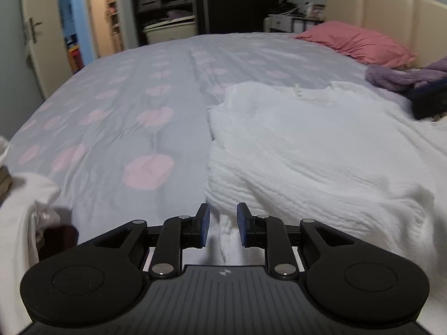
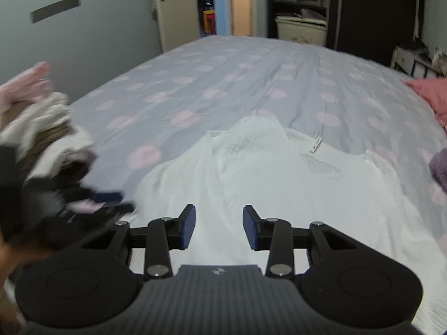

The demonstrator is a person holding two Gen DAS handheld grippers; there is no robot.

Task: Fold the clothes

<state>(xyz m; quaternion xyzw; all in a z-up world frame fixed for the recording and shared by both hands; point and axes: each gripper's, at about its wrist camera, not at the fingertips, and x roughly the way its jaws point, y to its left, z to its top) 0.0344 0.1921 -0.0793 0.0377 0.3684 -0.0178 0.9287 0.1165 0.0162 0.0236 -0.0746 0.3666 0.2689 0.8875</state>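
— Left wrist view: the left gripper [image 1: 223,224] sits low at the white garment's [image 1: 307,145] near edge, jaws narrowly parted around a fold.
— And the right gripper [image 2: 218,227]?
— Jaws wide, empty, over the garment. Open bedspread [image 1: 117,106] stretches toward 11 o'clock.

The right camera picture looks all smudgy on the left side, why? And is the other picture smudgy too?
In the right wrist view, the pile of clothes and the left gripper at the left edge are smeared, probably motion blur; the white sweater is clearer. In the left wrist view, only the white cloth at the left edge is smeared. Both fisheye views curve the bedspread.
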